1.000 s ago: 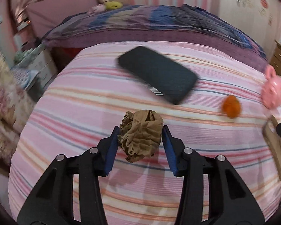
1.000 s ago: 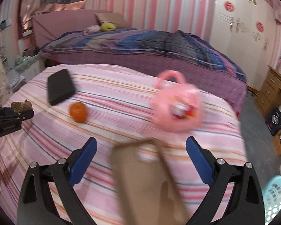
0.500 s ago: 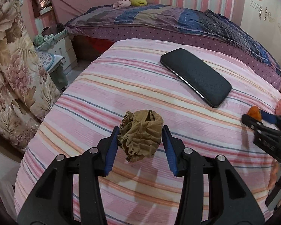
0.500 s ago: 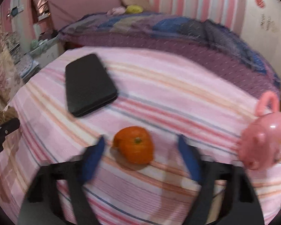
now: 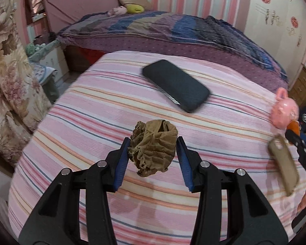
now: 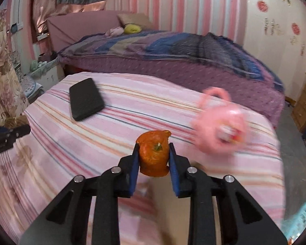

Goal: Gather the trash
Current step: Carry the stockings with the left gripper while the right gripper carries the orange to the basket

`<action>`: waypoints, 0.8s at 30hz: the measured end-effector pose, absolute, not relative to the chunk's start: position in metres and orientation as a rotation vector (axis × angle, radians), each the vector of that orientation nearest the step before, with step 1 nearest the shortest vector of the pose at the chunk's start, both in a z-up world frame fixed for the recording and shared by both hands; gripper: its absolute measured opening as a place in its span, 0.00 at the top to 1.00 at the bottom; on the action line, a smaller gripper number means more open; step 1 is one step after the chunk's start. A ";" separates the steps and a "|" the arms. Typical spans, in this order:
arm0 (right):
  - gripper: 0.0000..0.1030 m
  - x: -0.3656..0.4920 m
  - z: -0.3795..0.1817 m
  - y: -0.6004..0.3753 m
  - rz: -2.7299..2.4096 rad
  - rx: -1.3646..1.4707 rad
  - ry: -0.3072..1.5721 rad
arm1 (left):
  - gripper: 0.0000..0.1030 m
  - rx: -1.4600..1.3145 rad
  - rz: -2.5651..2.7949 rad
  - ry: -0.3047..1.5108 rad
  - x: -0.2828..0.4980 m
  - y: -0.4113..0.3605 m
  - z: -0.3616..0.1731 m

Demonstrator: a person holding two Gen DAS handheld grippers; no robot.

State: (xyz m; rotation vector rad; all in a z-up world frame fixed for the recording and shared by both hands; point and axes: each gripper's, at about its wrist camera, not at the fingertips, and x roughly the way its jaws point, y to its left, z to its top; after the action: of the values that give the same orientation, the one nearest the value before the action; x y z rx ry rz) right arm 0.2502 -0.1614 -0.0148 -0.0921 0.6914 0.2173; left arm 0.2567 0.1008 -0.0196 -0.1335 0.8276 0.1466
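The left gripper [image 5: 153,153] grips a crumpled paper wad [image 5: 154,148]. The right gripper [image 6: 153,153] has just been closing — now it clamps an orange peel [image 6: 153,153].

Crumpled brown paper wad [image 5: 154,144]: matt, creased. Orange peel [image 6: 153,153]: dimpled, slightly glossy. Black case [image 5: 176,84]: matt, finely textured. Pink toy [image 6: 220,131]: smooth glossy plastic. Striped bedsheet [image 5: 87,122]: woven cloth, matt. Gripper pads [image 5: 121,163]: blue, matt.

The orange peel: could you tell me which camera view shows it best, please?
The right wrist view: the orange peel sits centred and sharp, pinched by the right gripper. The left wrist view shows only a sliver of it at the right edge, beside the pink toy.
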 end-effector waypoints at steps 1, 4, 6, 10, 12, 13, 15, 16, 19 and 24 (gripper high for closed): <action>0.74 0.239 -0.012 -0.172 0.197 -0.091 0.690 | 0.57 -0.131 0.130 0.827 0.255 0.094 -0.019; 0.74 0.218 -0.004 -0.199 0.156 -0.098 0.686 | 0.57 -0.078 0.071 0.829 0.250 0.060 -0.018; 0.74 0.193 0.000 -0.224 0.103 -0.118 0.680 | 0.56 -0.051 0.029 0.831 0.247 0.038 -0.018; 0.74 0.167 0.003 -0.260 0.045 -0.111 0.671 | 0.56 -0.025 -0.044 0.821 0.237 0.004 -0.014; 0.74 0.151 0.002 -0.281 0.013 -0.112 0.663 | 0.56 -0.015 -0.071 0.814 0.232 -0.010 -0.013; 0.74 0.139 0.002 -0.295 -0.016 -0.111 0.653 | 0.56 -0.013 -0.085 0.812 0.230 -0.018 -0.013; 0.74 0.133 0.000 -0.305 -0.032 -0.103 0.648 | 0.56 -0.013 -0.120 0.811 0.226 -0.031 -0.012; 0.74 0.129 -0.001 -0.314 -0.045 -0.095 0.647 | 0.56 -0.005 -0.137 0.806 0.222 -0.041 -0.011; 0.74 0.120 0.001 -0.345 -0.074 -0.066 0.645 | 0.56 0.017 -0.155 0.782 0.215 -0.062 -0.006; 0.74 0.108 0.002 -0.378 -0.132 -0.048 0.629 | 0.56 0.037 -0.238 0.755 0.197 -0.106 -0.002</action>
State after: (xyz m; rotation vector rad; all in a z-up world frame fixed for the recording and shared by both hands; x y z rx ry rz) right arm 0.1080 -0.3780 0.0019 -0.0477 0.6295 -0.1318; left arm 0.1971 -0.1063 -0.0024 0.0372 0.7554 -0.2376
